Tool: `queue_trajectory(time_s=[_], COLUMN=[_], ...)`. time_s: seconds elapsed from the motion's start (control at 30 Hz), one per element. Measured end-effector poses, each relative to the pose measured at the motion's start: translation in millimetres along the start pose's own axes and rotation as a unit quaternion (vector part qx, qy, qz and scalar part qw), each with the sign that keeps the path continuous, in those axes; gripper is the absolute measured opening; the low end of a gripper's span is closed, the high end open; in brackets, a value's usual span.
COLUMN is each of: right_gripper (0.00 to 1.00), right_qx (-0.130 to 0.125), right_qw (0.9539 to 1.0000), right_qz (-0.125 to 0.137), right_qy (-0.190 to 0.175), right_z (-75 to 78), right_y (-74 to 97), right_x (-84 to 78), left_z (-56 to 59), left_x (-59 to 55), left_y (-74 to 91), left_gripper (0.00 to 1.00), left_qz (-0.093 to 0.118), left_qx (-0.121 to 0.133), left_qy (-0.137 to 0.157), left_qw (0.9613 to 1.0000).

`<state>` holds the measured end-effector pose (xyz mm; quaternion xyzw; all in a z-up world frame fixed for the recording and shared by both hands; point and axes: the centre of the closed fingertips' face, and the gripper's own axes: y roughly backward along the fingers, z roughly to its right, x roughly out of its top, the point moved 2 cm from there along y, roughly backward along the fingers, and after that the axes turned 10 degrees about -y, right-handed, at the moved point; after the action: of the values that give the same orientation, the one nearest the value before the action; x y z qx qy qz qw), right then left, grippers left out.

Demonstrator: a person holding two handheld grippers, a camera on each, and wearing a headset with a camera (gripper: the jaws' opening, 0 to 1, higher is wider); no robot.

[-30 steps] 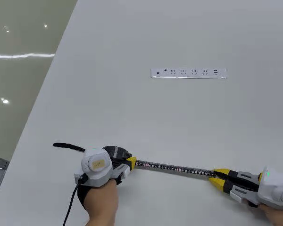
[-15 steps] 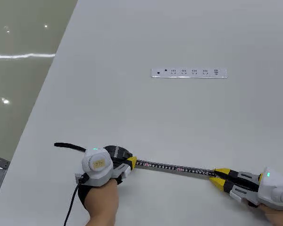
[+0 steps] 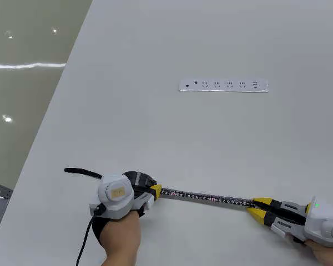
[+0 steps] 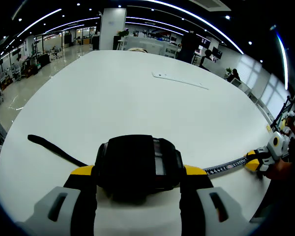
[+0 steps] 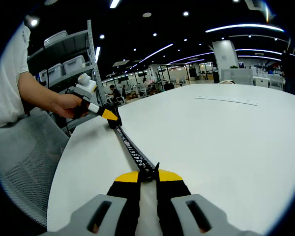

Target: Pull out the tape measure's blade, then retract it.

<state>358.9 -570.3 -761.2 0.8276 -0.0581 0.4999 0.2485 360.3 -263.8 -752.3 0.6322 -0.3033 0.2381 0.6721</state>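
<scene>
The black tape measure case [image 4: 137, 164] sits clamped between the yellow-tipped jaws of my left gripper [image 3: 146, 192] near the table's front left. Its dark blade [image 3: 205, 197] runs rightward across the table to my right gripper [image 3: 255, 204], which is shut on the blade's end. In the right gripper view the blade [image 5: 130, 146] stretches away from my right gripper [image 5: 147, 176] to the case [image 5: 111, 121] held by the left gripper. A black wrist strap [image 3: 80, 172] trails left from the case.
A white power strip [image 3: 223, 85] lies flat further back on the white table [image 3: 166, 127]. The table's left edge drops to a glossy floor [image 3: 22, 83]. A cable [image 3: 83, 244] hangs from the left gripper.
Both grippers have slipped slightly right in the picture, and the power strip shifted the same way, so the camera moved. Blade length looks unchanged.
</scene>
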Motion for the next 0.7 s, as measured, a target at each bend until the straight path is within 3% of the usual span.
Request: queue_trajectory(time_s=[0.3, 0.7], right_gripper=[0.1, 0.1], right_qx=[0.013, 0.016], right_qw=[0.9999, 0.9998], right_qz=[-0.001, -0.001], right_qy=[0.007, 0.006], right_z=[-11.1, -13.7], right_y=[-13.8, -19.3], right_x=[3.1, 3.8], left_z=[-0.1, -0.1], left_x=[-0.1, -0.7], left_y=[0.5, 0.5], left_gripper=[0.66, 0.66], left_qz=[-0.001, -0.002], left_qx=[0.0, -0.001], left_qy=[0.0, 0.0], left_qw=[1.0, 1.0])
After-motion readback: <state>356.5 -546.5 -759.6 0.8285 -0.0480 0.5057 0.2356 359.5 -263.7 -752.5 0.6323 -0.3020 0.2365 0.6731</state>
